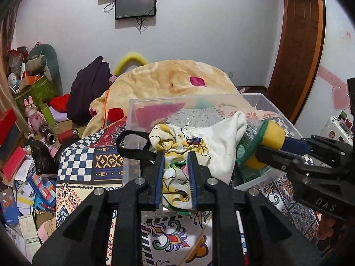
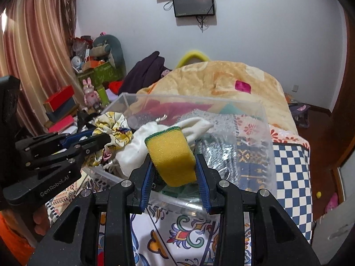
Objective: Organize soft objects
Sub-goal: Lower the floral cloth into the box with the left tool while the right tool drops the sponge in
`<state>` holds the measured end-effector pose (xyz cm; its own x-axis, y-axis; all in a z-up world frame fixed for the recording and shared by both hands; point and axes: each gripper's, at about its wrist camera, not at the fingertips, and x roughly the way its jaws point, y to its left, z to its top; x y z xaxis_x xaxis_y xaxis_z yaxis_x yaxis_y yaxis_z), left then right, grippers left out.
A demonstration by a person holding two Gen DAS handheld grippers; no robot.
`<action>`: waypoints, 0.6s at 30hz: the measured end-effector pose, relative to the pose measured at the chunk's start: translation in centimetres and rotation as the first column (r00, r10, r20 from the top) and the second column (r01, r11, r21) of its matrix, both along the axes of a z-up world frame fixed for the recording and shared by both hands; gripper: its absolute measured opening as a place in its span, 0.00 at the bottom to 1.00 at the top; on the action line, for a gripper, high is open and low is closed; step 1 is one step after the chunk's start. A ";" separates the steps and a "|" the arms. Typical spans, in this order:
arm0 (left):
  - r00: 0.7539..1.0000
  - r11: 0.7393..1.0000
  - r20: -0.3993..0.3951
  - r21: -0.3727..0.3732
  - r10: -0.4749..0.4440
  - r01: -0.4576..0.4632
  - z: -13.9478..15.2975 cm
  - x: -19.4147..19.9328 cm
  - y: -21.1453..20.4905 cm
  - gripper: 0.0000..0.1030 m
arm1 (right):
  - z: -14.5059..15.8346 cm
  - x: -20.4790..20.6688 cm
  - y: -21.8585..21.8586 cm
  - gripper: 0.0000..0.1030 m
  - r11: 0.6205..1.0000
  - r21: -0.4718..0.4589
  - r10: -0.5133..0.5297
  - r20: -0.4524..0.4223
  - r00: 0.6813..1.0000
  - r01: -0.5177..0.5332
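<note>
Left wrist view looks along the left gripper (image 1: 176, 155), whose blue-padded jaws stand on either side of a yellow floral cloth (image 1: 177, 148). The bunched fabric fills the gap and the pads press on it, so the left gripper holds the cloth over the near edge of a clear plastic bin (image 1: 133, 115). A white cloth (image 1: 221, 146) lies against the floral one, draped across the near part of the bin. A black strap (image 1: 131, 141) hangs over the bin's near left corner. From the right side of this view the right gripper (image 1: 265, 149) reaches in with a yellow sponge (image 1: 271, 134) at its tips.

The right wrist view shows that gripper (image 2: 174, 158) closed on the sponge (image 2: 170, 155), which has a green scouring layer on its far face and is tilted, pinched between the two blue pads above the bin's near wall (image 2: 177, 199). Grey speckled fabric (image 2: 217, 153) lies inside the bin, beyond the sponge. The bin sits on a bed covered with a patterned bedspread (image 2: 292, 168); a peach blanket (image 2: 221, 77) is heaped behind it. The left gripper (image 2: 106, 138) enters from the left with the floral cloth (image 2: 113, 124) held at its tips.
</note>
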<state>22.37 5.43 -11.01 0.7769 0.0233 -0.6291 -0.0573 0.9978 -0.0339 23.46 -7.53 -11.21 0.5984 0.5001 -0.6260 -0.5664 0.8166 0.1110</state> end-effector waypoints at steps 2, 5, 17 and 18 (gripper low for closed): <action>1.000 1.000 -0.005 -0.006 0.002 -0.002 0.1 -0.1 0.1 0.32 | -0.2 0.1 0.1 0.37 1.000 -0.012 0.010 -0.022 1.000 -0.010; 1.000 1.000 -0.013 -0.025 0.002 -0.003 0.3 -0.5 0.3 0.41 | -0.1 0.0 -0.1 0.50 1.000 -0.025 0.002 -0.014 1.000 -0.003; 0.998 0.996 0.008 -0.056 -0.062 0.063 2.2 -4.7 -1.3 0.59 | 1.8 -3.0 -2.0 0.63 0.998 -0.057 -0.001 0.073 0.997 0.005; 0.998 0.996 0.012 -0.052 -0.068 0.069 2.4 -5.1 -1.5 0.61 | 2.0 -3.4 -2.2 0.63 0.998 -0.056 -0.004 0.081 0.997 0.009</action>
